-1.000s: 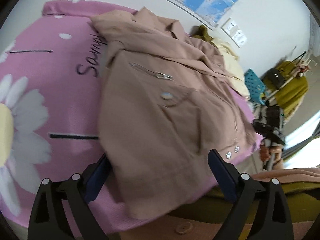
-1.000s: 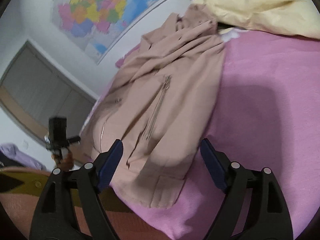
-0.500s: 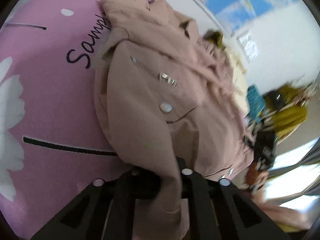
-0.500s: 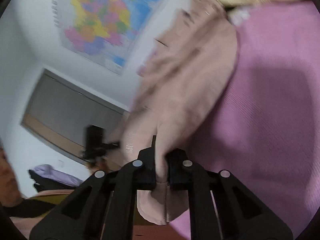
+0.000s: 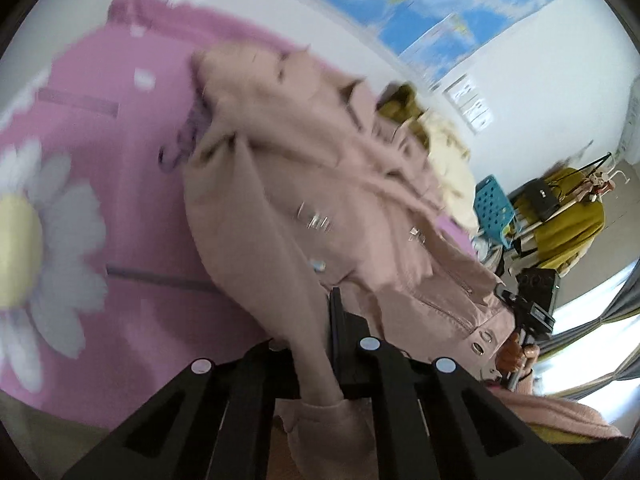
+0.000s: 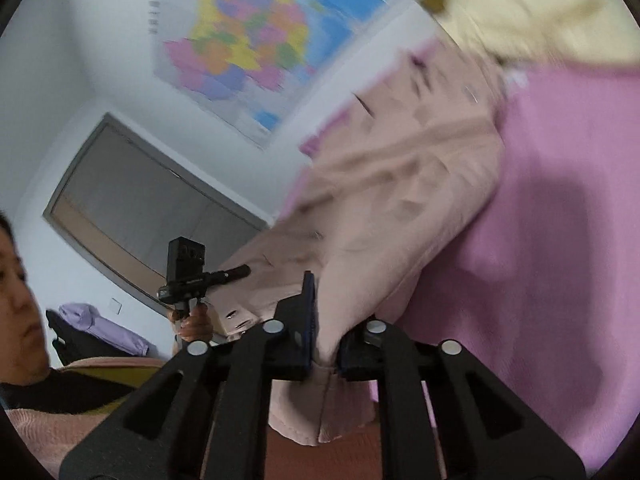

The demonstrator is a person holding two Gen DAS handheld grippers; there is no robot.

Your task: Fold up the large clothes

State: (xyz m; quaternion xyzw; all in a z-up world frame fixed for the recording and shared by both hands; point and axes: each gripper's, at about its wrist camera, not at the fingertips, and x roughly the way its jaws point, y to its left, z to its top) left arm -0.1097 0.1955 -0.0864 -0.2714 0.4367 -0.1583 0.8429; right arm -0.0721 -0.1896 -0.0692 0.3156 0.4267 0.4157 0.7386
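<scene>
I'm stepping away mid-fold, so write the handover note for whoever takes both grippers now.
Left gripper: jaws shut on the near hem of the dusty-pink zip jacket.
Right gripper: jaws shut on the same hem, other corner.
The jacket lies on the pink daisy-print blanket, its near edge raised; a pale yellow garment sits beyond the collar.
Done: both hem corners gripped.
Left: probably carry the hem toward the collar, lay it flat, release.
</scene>
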